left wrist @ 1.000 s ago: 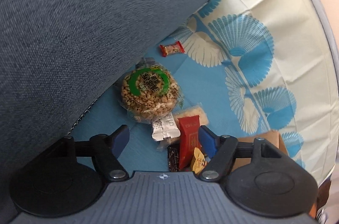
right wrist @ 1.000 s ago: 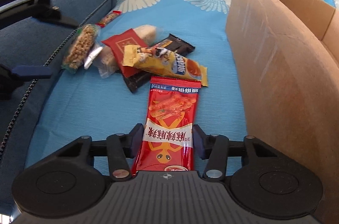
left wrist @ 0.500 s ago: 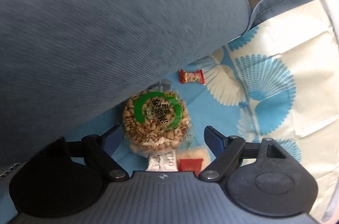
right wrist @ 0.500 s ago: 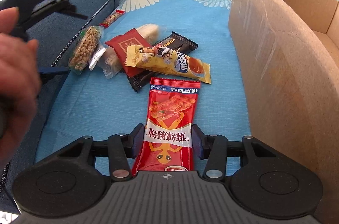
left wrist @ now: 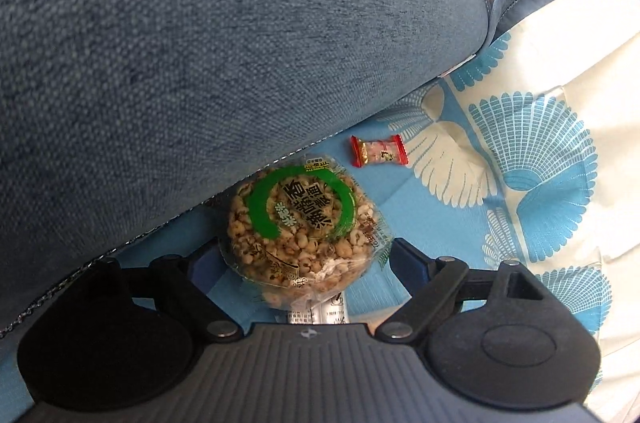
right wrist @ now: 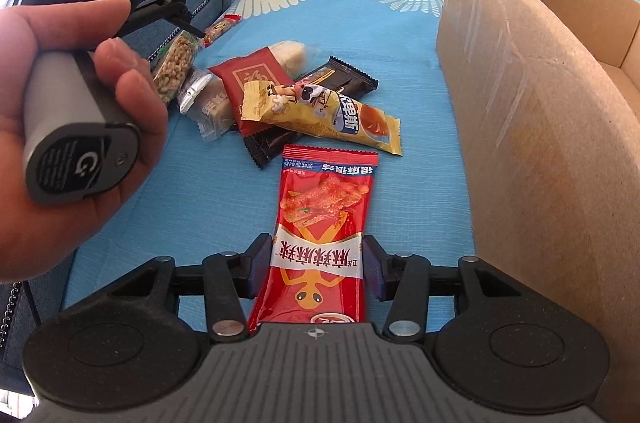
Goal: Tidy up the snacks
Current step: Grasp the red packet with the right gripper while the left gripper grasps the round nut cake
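Note:
A round puffed-grain cake in clear wrap with a green ring label lies on the blue patterned cloth, against the sofa cushion. My left gripper is open and straddles it, one blue pad on each side with a small gap. From the right wrist view the same cake sits beyond a person's hand that grips the left tool. My right gripper is shut on the near end of a long red snack packet, which points away over the cloth.
A small red candy lies just past the cake. A pile holds a dark red packet, a yellow packet, a black packet and a silver-ended one. An open cardboard box stands right; a blue cushion looms left.
My left gripper has come forward and down with its jaws a little wider, so the cake now lies between its fingers. The hand has entered the right wrist view. The right gripper is unchanged.

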Demonstrator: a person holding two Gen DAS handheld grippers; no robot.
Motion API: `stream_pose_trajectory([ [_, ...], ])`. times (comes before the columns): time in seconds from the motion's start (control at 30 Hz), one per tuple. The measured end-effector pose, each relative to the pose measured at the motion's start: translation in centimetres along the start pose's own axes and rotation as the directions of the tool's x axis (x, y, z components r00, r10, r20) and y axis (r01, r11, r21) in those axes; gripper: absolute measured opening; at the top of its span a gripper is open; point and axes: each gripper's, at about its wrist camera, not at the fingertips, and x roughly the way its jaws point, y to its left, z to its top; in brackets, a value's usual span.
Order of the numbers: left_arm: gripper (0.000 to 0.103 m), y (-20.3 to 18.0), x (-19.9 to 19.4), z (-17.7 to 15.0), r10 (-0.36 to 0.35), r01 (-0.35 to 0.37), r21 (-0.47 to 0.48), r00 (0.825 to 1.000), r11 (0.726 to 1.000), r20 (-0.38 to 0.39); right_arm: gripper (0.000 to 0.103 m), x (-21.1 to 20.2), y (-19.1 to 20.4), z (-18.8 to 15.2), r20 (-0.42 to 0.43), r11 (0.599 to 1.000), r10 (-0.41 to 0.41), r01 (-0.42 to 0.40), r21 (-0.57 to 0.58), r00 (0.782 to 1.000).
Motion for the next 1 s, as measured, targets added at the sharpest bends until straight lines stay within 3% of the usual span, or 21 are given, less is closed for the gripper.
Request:
stream_pose_trajectory([
  [0.1, 0.082, 0.2, -0.1, 0.1, 0.007, -0.007, 0.019, 1.0, 1.0, 0.001, 0.051, 0.0, 0.0, -0.1, 0.003, 1.0, -0.003, 0.003, -0.01, 1.0],
  [0.3, 0.08, 0.7, -1.2, 0.0, -0.014, 0.015, 0.035, 1.0, 0.999, -0.026, 0.05, -0.1, 0.1, -0.2, 0.012, 1.0, 0.001, 0.0, -0.03, 1.0],
  [0.6, 0.079, 2.2, -5.0, -1.5, -0.059, 0.094, 0.194, 0.982, 0.976, -0.18, 0.05, -1.0, -0.4, -0.9, 0.004, 0.998, 0.053, -0.053, -0.028, 0.999],
  [0.73, 0.079, 2.7, -7.5, -2.8, -0.01, 0.095, 0.357, 0.972, 0.929, -0.234, 0.05, -1.6, -0.1, -1.8, -0.002, 0.995, 0.074, -0.074, -0.06, 0.997],
  [0.83, 0.079, 2.8, -8.7, -4.6, 0.102, 0.041, 0.548, 0.968, 0.836, -0.228, 0.05, -2.1, -0.2, -2.3, -0.013, 0.993, 0.091, -0.091, -0.069, 0.996],
  [1.0, 0.077, 4.3, -8.9, -5.1, 0.13, 0.064, 0.589, 0.951, 0.806, -0.281, 0.05, -3.1, -0.3, -3.4, -0.042, 0.99, 0.111, -0.114, -0.081, 0.993],
])
